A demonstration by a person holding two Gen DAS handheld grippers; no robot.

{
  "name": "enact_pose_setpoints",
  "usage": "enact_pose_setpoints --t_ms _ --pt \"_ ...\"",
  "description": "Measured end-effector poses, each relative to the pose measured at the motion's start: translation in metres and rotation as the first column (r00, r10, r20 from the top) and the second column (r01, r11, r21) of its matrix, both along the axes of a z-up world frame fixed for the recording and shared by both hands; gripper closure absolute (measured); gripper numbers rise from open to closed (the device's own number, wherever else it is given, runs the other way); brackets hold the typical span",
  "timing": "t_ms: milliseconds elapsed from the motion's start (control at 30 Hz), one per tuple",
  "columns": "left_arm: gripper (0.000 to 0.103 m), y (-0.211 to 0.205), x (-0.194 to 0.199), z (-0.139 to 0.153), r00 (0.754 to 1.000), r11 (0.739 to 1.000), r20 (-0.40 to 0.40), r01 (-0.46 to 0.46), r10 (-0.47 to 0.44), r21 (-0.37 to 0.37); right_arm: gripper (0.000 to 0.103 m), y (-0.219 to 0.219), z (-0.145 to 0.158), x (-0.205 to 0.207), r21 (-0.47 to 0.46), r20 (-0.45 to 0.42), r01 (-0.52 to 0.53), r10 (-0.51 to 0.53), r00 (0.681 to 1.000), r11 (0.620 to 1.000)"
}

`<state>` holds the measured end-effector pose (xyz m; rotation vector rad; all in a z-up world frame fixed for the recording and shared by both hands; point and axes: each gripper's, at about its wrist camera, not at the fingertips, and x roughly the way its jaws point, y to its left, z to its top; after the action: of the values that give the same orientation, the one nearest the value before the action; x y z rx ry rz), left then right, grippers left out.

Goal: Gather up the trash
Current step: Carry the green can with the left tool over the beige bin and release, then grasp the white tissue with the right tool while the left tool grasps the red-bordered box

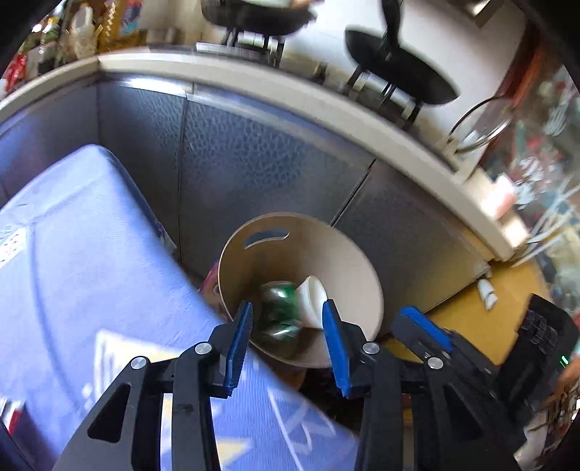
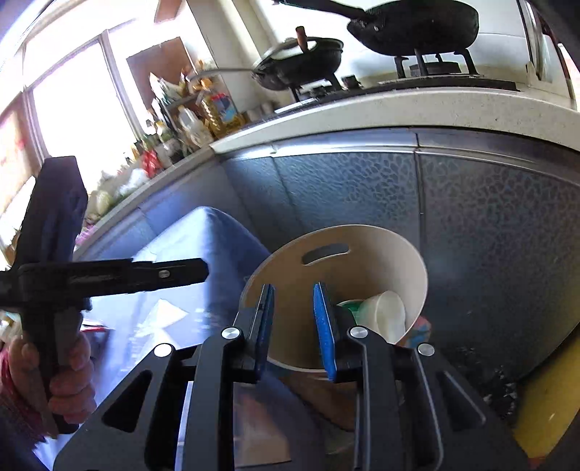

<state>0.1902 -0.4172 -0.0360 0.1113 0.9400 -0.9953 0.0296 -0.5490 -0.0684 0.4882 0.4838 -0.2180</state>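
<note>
A round beige bin [image 1: 348, 268] with a handle slot stands on the floor against the cabinet. Inside lie a crushed green can [image 1: 279, 308] and a white paper cup [image 1: 311, 297]. My left gripper [image 1: 288, 309] is open and empty, held above the bin's near rim. The right gripper [image 1: 424, 326] shows beside it at the right. In the right wrist view the bin [image 2: 409, 261] holds the cup [image 2: 388, 315] and a green scrap [image 2: 349, 308]. My right gripper [image 2: 293, 293] is open and empty over the bin's near rim. The left gripper [image 2: 195, 270] is at the left, hand-held.
A blue cloth-covered table [image 1: 79, 261] is at the left, close to the bin. Dark textured cabinet doors [image 1: 261, 152] run behind, under a pale countertop [image 2: 398, 108] with woks on a stove [image 2: 417, 25]. Yellow floor [image 1: 467, 315] lies to the right, with a small white scrap [image 1: 487, 293].
</note>
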Motion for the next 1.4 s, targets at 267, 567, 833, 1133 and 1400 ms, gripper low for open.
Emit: enact_pose_setpoints --t_ms 267,567,833,1133,1400 --pt "0.063 0.147 -0.09 0.014 0.996 0.999 0.089 -0.001 0.006 -0.047 0.08 0.074 0.01 -0.002 0.134 0.07 -0.214 0.206 0.976 0.968" --pt "0.063 0.329 -0.13 -0.001 0.963 0.965 0.082 -0.26 0.257 0.021 0.079 0.215 -0.008 0.021 0.255 0.022 -0.471 0.482 0.876 0.845" --pt "0.061 0.454 -0.108 -0.023 0.843 0.843 -0.009 -0.537 0.537 -0.014 0.08 0.338 -0.016 0.05 0.145 -0.129 -0.623 0.639 0.758 0.769" --pt "0.056 0.456 -0.1 -0.069 0.857 0.869 -0.196 -0.493 0.477 -0.039 0.047 0.365 0.015 0.1 -0.073 -0.208 -0.638 0.614 0.761 0.767" --pt "0.042 0.437 -0.085 -0.077 0.837 0.859 -0.261 -0.509 0.481 -0.052 0.1 0.371 -0.01 0.109 -0.001 -0.236 -0.661 0.642 0.729 0.751"
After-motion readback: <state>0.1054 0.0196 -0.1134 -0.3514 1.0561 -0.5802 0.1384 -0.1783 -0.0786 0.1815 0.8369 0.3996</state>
